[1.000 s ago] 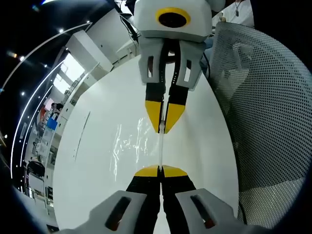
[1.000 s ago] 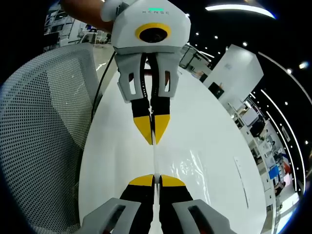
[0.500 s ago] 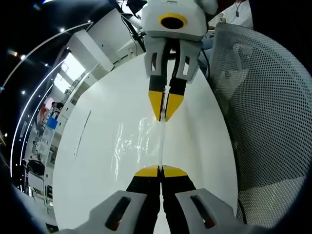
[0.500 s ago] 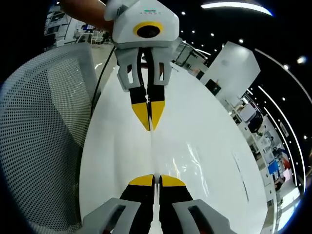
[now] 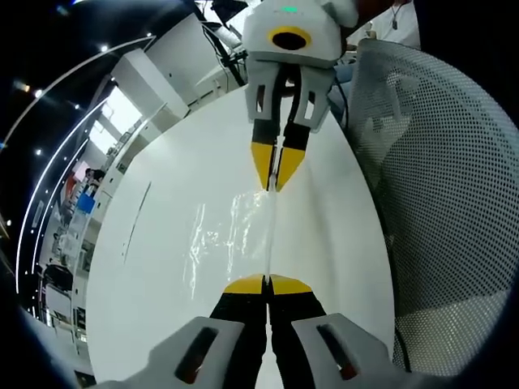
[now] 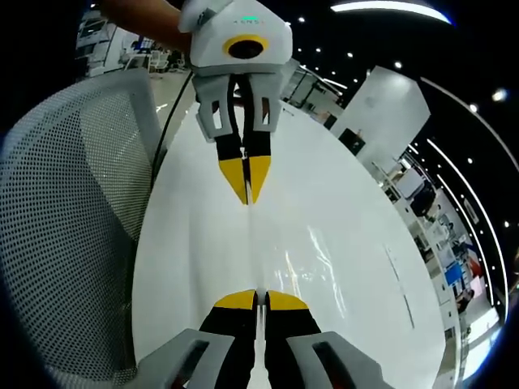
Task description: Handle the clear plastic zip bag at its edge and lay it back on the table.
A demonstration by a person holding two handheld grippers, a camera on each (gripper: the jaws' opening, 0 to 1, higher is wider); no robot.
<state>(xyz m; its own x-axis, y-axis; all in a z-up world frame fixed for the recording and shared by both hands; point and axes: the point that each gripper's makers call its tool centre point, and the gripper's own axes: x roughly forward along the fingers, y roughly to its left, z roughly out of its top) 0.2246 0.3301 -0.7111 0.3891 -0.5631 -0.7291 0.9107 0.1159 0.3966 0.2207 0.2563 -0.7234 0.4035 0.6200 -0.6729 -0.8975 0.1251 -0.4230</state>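
Bag (image 5: 243,235) hanging taut above worktop (image 5: 162,267), both tools (image 5: 267,279) (image 6: 258,296) clenching its edge, keeping it flat for laying.

A grey mesh office chair (image 5: 442,211) is standing just beside the white table, its perforated back curving along one side of the left gripper view; in the right gripper view the same chair (image 6: 69,235) is running down the other side. A black cable (image 6: 166,134) is trailing between the chair and the table edge. Ceiling lights (image 6: 381,8) are glowing overhead. White partition walls (image 6: 381,121) and cluttered workbenches (image 5: 69,219) are sitting well beyond the table.
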